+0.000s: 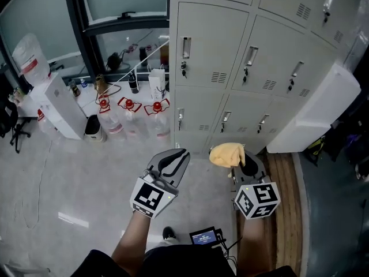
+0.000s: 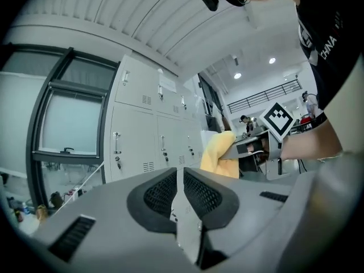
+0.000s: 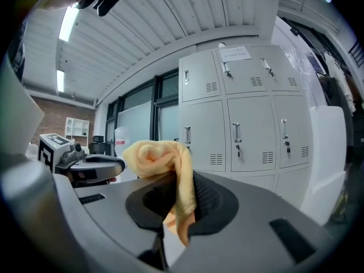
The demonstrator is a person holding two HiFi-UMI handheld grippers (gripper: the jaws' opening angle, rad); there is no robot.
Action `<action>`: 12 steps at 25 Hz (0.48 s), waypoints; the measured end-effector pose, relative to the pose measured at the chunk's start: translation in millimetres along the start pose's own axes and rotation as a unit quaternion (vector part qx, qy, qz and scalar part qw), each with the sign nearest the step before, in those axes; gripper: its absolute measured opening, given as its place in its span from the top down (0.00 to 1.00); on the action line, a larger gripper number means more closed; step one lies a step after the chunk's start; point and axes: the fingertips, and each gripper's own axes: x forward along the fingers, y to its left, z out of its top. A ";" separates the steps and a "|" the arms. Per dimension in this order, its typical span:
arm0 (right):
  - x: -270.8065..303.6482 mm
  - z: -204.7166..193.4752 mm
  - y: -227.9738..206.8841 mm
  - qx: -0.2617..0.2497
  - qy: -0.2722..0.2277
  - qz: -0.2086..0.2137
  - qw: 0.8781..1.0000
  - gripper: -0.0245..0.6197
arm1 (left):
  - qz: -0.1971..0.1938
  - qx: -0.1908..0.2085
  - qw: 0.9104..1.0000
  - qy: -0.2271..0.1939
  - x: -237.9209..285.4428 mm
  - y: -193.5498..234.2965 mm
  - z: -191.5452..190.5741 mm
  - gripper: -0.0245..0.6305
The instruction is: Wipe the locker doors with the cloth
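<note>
The right gripper (image 3: 177,212) is clenched on the yellow cloth (image 1: 226,154). The cloth bunches above the jaws and one fold hangs down between the pads. In the head view the cloth sits at 4 o'clock, near the bottom doors of the lockers (image 1: 214,51), which fill 12 to 3 o'clock. The left gripper (image 1: 173,164), at 6 o'clock, has its jaws pressed together with nothing between them. Bottles (image 1: 129,122) stand on the floor at 9 o'clock.

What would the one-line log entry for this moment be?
wiping: not begun | right gripper: shut on cloth | left gripper: shut, empty | cloth: apart from lockers
</note>
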 end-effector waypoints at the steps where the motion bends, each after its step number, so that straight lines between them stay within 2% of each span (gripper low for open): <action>1: -4.1 -1.0 -1.6 -0.002 0.001 0.004 1.000 0.85 | 0.006 0.004 1.000 0.004 1.1 -4.5 -0.4 0.92; 6: -30.1 0.7 -19.3 -0.013 0.004 0.021 1.000 0.85 | 0.020 0.008 1.000 0.011 18.7 -38.0 8.0 0.92; 12: -56.4 3.5 -47.8 -0.010 -0.004 0.017 1.000 0.85 | 0.000 0.021 1.000 0.008 40.6 -85.0 24.8 0.85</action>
